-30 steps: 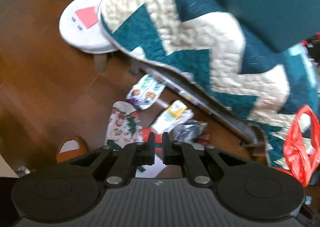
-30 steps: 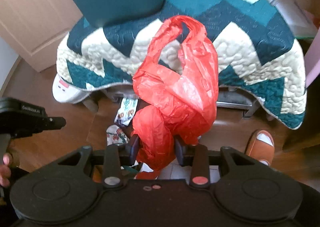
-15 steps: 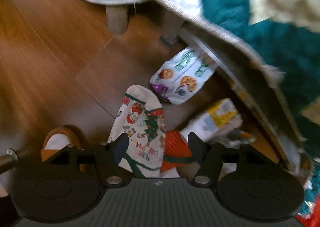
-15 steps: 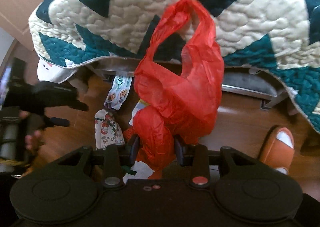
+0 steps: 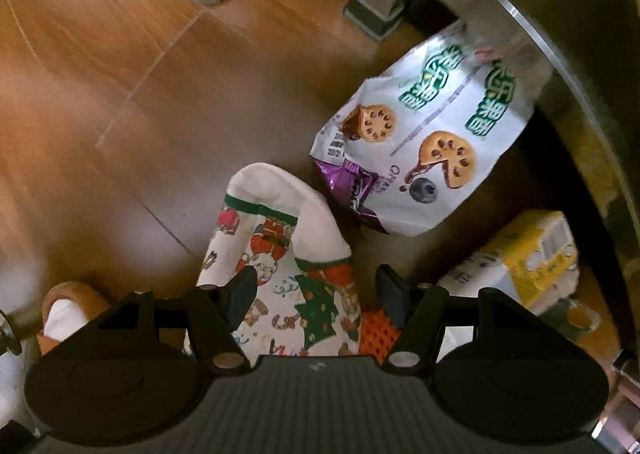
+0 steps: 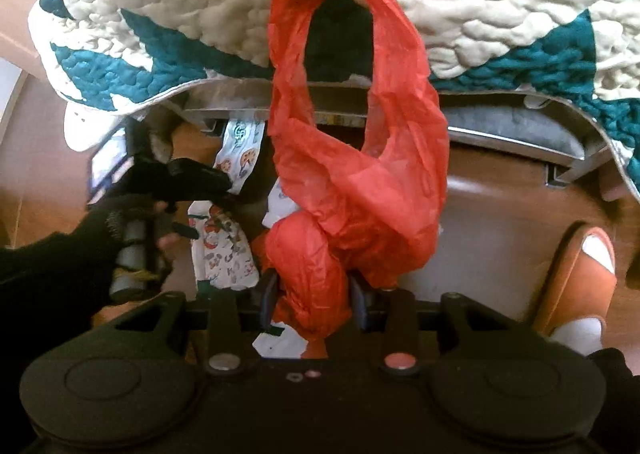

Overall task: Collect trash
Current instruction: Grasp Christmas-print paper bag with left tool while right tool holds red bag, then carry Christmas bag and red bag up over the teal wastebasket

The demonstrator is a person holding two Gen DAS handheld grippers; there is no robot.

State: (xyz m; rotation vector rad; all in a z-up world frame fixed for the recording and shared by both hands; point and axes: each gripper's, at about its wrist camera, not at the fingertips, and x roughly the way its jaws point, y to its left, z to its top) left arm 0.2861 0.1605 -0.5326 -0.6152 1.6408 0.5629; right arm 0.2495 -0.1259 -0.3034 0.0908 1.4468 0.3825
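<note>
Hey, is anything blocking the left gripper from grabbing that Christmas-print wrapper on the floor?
Nothing visible blocks it. The left gripper is open, its jaws either side of the Christmas-print wrapper, which lies bare on top of the pile. The lotus-root snack bag and yellow packet lie off to the side, clear of the jaws.

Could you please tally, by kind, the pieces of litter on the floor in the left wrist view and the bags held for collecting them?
Christmas-print paper cup: 1
White lotus-root snack packet: 1
Yellow and white packet: 1
Orange mesh scrap: 1
Red plastic bag, clamped in the right gripper: 1
Total: 5
</note>
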